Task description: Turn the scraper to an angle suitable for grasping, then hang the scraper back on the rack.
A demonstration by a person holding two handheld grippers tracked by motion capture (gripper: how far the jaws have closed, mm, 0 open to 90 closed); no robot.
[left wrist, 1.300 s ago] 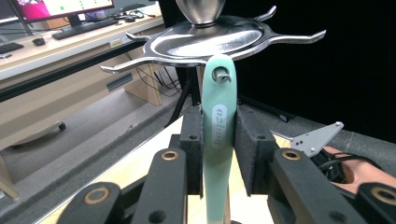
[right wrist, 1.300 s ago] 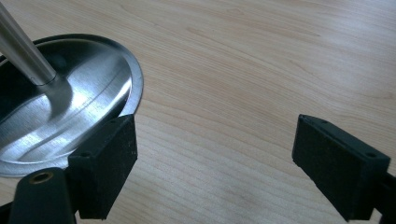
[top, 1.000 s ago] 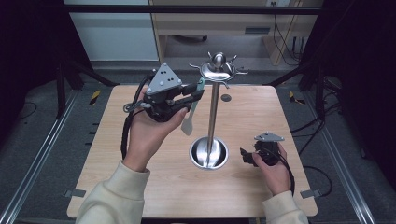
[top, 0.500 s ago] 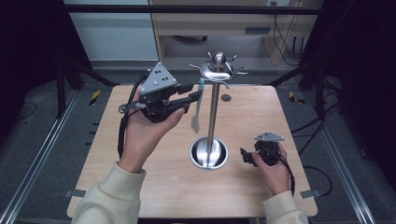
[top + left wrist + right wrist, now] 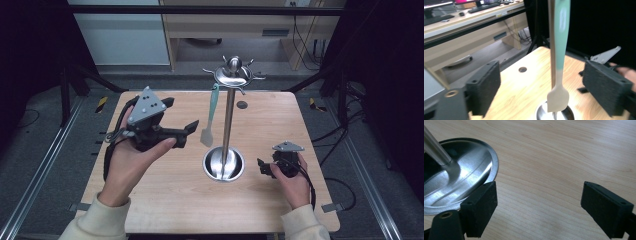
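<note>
The slim spatula with a mint-green handle and pale beige blade (image 5: 210,116) is hanging from a hook at the crown of the tall polished-steel utensil stand (image 5: 228,120), its long axis running nearly plumb, blade downmost and clear of the stand's round dish base (image 5: 223,164). It is being flanked at a distance by the left tongs (image 5: 192,131), whose jaws have just been opening and are now spread wide; in the left gripper view the spatula (image 5: 558,65) is seen between the two black pads (image 5: 484,87), untouched by either. The spatula is lying just beyond the tips of the left tongs, toward the pole, so the left hand is judged much the nearer. The right tongs (image 5: 262,168) are being held low over the light wooden counter (image 5: 170,200) beside the base, jaws likewise spread and holding nothing, with the dish rim (image 5: 494,167) at their left.
</note>
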